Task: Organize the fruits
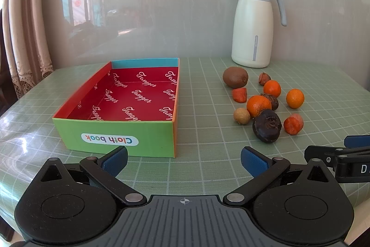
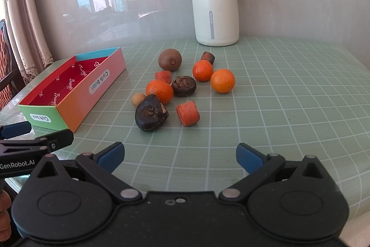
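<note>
An empty cardboard box (image 1: 120,133) (image 2: 92,94) with a red printed floor sits left on the green grid mat. To its right lies a loose pile: a brown kiwi (image 1: 235,77) (image 2: 170,59), three small oranges (image 1: 258,105) (image 2: 159,91), carrot chunks (image 1: 293,123) (image 2: 187,113), two dark water chestnuts (image 1: 266,125) (image 2: 150,116) and a small tan longan (image 1: 241,116) (image 2: 138,99). My left gripper (image 1: 184,160) hangs open just before the box's near wall. My right gripper (image 2: 180,155) is open too, a short way in front of the nearest chestnut. Both hold nothing.
A white thermos jug (image 1: 253,26) (image 2: 216,0) with a grey lid stands at the back by the glossy wall. Curtains (image 1: 25,22) hang at the left. The round table's edge (image 1: 13,105) curves close on the left, and bare mat lies right of the fruit.
</note>
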### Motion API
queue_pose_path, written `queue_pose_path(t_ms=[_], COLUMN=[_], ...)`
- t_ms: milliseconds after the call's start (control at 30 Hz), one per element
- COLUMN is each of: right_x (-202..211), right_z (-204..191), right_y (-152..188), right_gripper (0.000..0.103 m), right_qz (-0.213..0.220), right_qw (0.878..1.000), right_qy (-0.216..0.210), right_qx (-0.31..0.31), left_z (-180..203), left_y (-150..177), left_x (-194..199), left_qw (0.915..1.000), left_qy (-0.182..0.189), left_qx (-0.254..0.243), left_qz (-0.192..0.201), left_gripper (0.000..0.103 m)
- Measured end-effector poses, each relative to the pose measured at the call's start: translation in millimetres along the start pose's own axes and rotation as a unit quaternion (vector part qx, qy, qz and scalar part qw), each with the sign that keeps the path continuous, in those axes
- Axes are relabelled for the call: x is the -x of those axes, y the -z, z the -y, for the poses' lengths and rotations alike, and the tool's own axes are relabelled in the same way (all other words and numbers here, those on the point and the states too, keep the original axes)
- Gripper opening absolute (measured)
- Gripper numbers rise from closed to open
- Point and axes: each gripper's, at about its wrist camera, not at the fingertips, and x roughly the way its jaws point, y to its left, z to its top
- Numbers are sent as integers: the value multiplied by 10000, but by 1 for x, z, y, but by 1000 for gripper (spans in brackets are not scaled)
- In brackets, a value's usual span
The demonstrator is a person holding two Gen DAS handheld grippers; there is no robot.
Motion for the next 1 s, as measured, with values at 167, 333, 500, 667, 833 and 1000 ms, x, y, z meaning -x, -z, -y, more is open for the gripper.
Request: queue_pose_path(t_ms=[167,333,500,667,833,1000], right_x=[0,0,0,1,1,2], right_z=[0,1,4,4,4,6], right_y=[0,1,1,1,1,0], right_gripper=[103,103,103,103,103,103], right_qz=[-5,-2,-8,-10,-5,3], right_qw=[10000,10000,10000,10000,10000,10000], right_qy=[8,15,20,23,17,42], right_qx=[4,-18,-48,-52,-55,-79], left_z=[0,0,2,3,3,4], left_y=[0,-1,-1,-1,-1,-1], left_x=[0,1,1,1,1,1], left_qw=[10000,10000,10000,10000,10000,9999], left_qy=[-2,-15,-25,-33,-31,-38], left_qx=[0,-15,-37,-43,-56,-67], left_qz=[4,26,39,45,50,84], left_gripper=[103,103,103,103,103,103])
